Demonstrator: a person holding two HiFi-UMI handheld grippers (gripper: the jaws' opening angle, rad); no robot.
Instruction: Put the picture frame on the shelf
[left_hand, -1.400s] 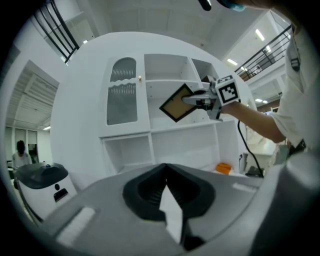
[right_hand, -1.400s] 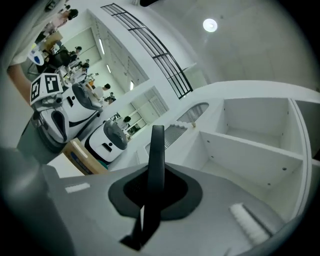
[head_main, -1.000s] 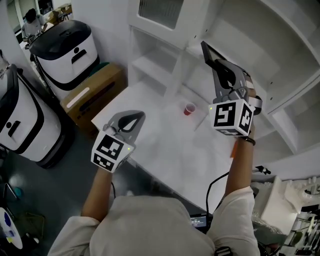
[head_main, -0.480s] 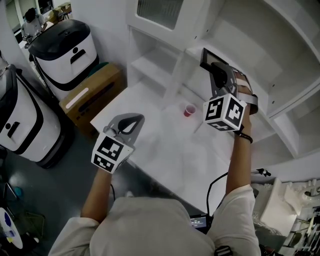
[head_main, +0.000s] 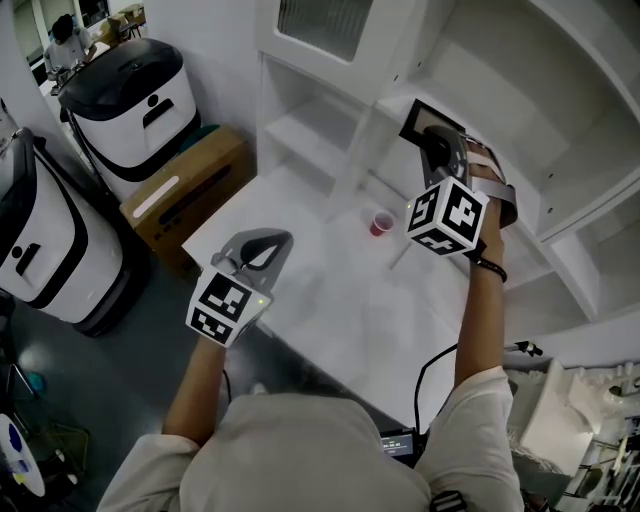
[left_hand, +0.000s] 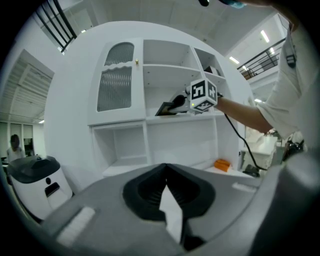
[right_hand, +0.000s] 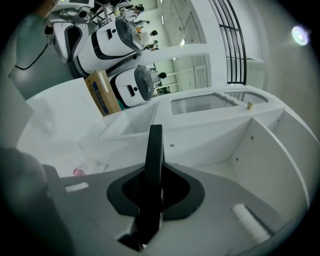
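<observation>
The black picture frame (head_main: 424, 119) is between the jaws of my right gripper (head_main: 438, 142), inside the middle bay of the white shelf unit (head_main: 520, 110). In the right gripper view the picture frame (right_hand: 154, 147) shows edge-on between the pads of the right gripper (right_hand: 151, 182), above the shelf board (right_hand: 220, 170). The jaws are opening, and the pads still touch the frame. My left gripper (head_main: 268, 240) hangs shut and empty over the table's left part. In the left gripper view the left gripper (left_hand: 165, 168) faces the shelf unit, where the picture frame (left_hand: 165, 108) shows.
A small pink cup (head_main: 380, 222) stands on the white table (head_main: 330, 300) under the right arm. A cardboard box (head_main: 190, 190) and white-and-black machines (head_main: 130, 95) stand on the floor at left. An orange object (left_hand: 222, 163) lies on a low ledge at the right.
My right gripper has carried the frame a little left and deeper into the shelf bay, and the frame tilts differently. The left gripper has barely moved.
</observation>
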